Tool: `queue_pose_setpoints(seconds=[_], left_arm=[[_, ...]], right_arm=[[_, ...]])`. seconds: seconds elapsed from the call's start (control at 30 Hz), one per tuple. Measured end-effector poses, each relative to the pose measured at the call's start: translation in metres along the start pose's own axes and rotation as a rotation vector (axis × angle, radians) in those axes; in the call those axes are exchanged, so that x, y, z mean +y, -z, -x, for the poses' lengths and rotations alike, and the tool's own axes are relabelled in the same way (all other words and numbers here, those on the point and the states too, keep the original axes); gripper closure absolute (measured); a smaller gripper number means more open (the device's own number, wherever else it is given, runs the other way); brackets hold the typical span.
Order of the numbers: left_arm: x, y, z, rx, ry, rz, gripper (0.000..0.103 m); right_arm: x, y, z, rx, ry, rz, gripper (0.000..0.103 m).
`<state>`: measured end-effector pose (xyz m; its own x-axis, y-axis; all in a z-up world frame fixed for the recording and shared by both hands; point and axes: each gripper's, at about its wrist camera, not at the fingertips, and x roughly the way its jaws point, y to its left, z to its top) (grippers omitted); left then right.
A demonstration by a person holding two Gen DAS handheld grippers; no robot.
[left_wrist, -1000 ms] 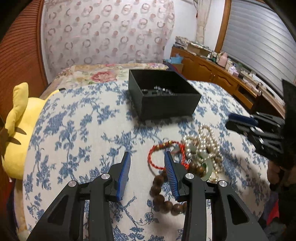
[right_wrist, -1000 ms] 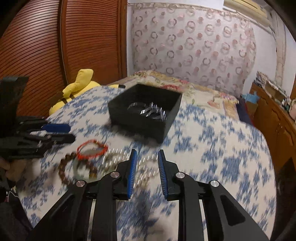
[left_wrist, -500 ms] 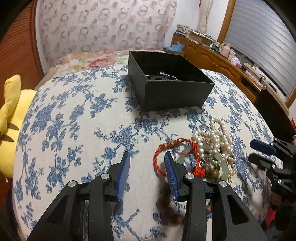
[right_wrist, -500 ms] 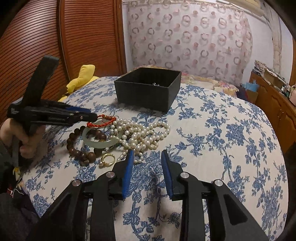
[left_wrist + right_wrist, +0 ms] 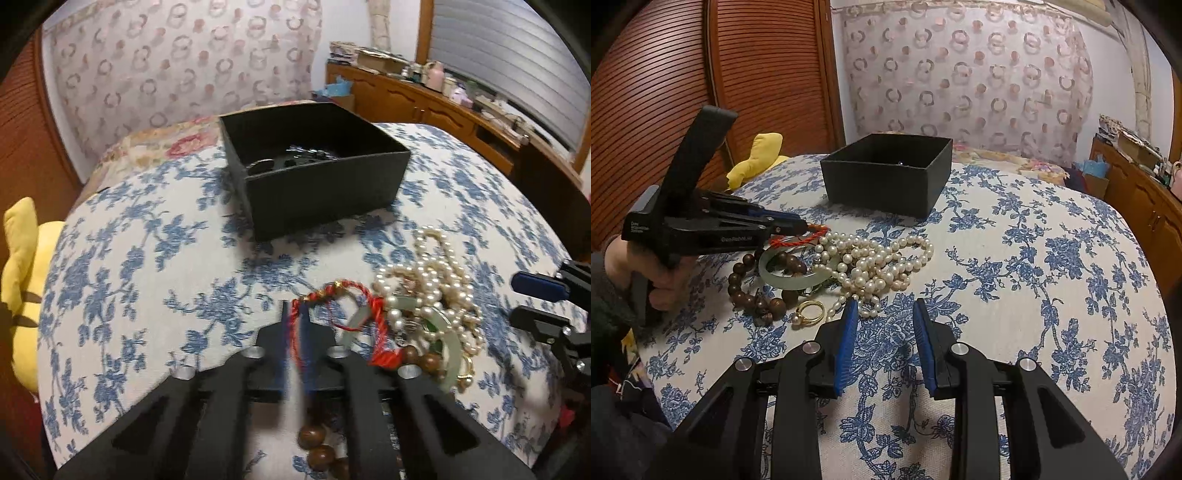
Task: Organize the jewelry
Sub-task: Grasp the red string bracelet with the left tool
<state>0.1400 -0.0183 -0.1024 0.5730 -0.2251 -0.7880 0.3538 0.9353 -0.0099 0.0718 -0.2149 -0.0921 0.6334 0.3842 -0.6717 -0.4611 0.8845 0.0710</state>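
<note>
In the left wrist view, a yellow plush toy (image 5: 22,280) sits at the left edge, against a bed covered by a blue-flowered bedspread (image 5: 140,258). Above the middle of the frame a black box (image 5: 325,188) stands open on the bedspread with some dark metal pieces inside. At lower centre the left tool (image 5: 295,332) is clenched on the red cord bracelet (image 5: 343,295), the cord pinched between its blue pads. Just right of it lies the heap of jewelry: a pale green bangle (image 5: 447,347), a pearl necklace (image 5: 432,280) draped over it, and brown wooden beads (image 5: 317,446) trailing under the tool. The right tool (image 5: 543,306) enters at the right edge.

In the right wrist view, a hand (image 5: 657,273) at the left edge grips the left tool (image 5: 801,225), its tips shut at the red cord bracelet (image 5: 801,240). Right of that lie the wooden beads (image 5: 750,291), the bangle (image 5: 790,273), a gold ring (image 5: 809,314) and the pearl necklace (image 5: 879,262), all touching in one pile. The black box (image 5: 886,184) stands behind the pile, apart from it. At bottom centre the right tool (image 5: 882,317) is released, its jaws apart over bare bedspread (image 5: 1034,295), just beside the nearest pearls.
</note>
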Motion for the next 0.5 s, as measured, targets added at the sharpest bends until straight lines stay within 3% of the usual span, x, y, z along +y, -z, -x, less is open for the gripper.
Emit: queue_pose_setpoints(seconds=[0.17,0.5], left_arm=[[0.008,0.006,0.006,-0.017,-0.001,0.049,0.101],[0.015,0.013,0.048,-0.138,-0.006,0.122,0.101]], right_arm=[[0.002,-0.002,-0.003,0.005,0.009,0.017,0.07],[0.001,-0.025,-0.008,0.013,-0.022,0.045,0.07]])
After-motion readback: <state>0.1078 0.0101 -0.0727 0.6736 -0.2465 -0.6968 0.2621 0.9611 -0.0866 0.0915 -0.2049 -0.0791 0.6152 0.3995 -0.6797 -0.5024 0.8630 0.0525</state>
